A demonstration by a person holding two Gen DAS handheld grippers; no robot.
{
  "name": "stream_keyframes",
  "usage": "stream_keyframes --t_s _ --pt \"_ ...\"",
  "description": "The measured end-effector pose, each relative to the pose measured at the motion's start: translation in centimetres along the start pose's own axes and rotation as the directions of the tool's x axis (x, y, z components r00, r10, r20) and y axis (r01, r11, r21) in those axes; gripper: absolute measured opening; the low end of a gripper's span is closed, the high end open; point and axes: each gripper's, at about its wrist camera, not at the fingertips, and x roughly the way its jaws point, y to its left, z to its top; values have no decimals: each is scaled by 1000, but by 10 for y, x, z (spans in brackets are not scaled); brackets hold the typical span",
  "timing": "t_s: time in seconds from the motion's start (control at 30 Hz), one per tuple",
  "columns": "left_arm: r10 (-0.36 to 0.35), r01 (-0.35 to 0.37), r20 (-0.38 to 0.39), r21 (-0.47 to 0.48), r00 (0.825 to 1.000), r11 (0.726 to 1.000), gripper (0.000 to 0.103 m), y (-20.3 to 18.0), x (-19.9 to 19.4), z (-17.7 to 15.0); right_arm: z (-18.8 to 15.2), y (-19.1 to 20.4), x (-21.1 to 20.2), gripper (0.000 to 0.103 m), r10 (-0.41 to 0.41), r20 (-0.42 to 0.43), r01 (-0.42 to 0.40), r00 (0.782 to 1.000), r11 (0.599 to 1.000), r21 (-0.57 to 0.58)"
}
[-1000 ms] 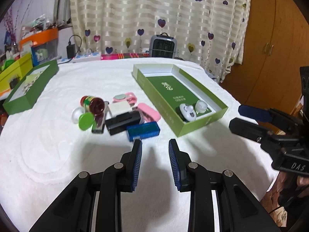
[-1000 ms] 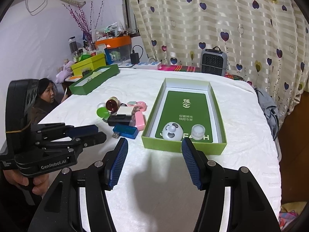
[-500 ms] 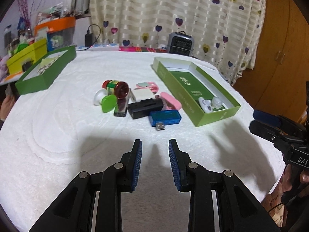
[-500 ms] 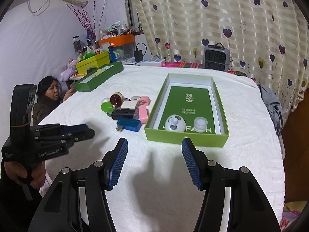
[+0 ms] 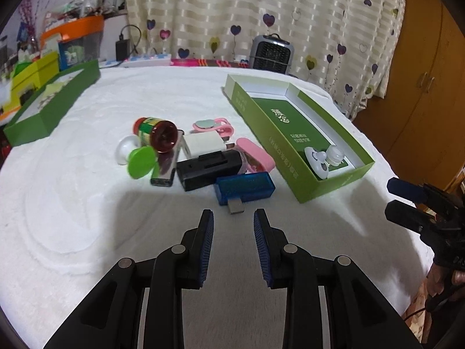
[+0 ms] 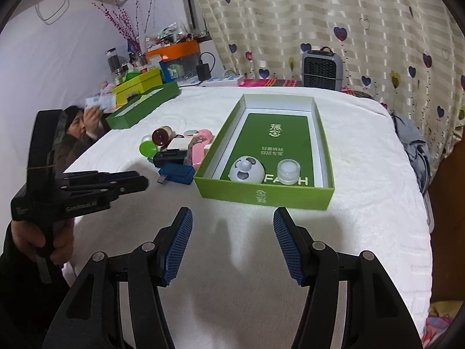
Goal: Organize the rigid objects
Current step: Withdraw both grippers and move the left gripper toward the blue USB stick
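Left gripper (image 5: 233,218): jaws narrow, empty, just short of the blue dongle (image 5: 245,186). Right gripper (image 6: 232,218): jaws wide, empty, facing the green box (image 6: 263,196).

Risk: the pile (image 5: 186,151) is tightly packed; a narrow approach may nudge neighbours or roll the jar (image 5: 155,129).

Only the right view shows a seated person (image 6: 77,133); only the left shows the wardrobe (image 5: 430,67).

tablecloth (image 5: 87,218): fuzzy white cloth | green box (image 6: 261,196): matt cardboard

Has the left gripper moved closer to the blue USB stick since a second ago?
Yes. The left gripper has closed in on the blue USB stick, which looms larger.
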Motion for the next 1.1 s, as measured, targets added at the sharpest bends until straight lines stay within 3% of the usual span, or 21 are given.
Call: stream_keyframes --t_s 0.13,0.53,0.73,0.93,1.1 --pt "-2 2 -17 2 1000 1000 33 0 12 6 4 -1 5 59 14 -3 -14 1000 1000 -8" --pt "-5 6 -40 20 999 1000 34 0 33 19 6 -7 21 59 37 -36 -37 999 999 -1" --pt "-44 45 -44 21 998 999 35 0 34 21 7 -9 22 59 30 -38 -30 999 1000 5" --pt "-127 131 -54 65 990 989 35 -9 27 14 6 -10 25 59 30 -47 -30 998 999 15" --pt "-72 73 -10 115 997 991 35 -11 20 16 5 -10 28 59 34 -54 -33 998 999 19"
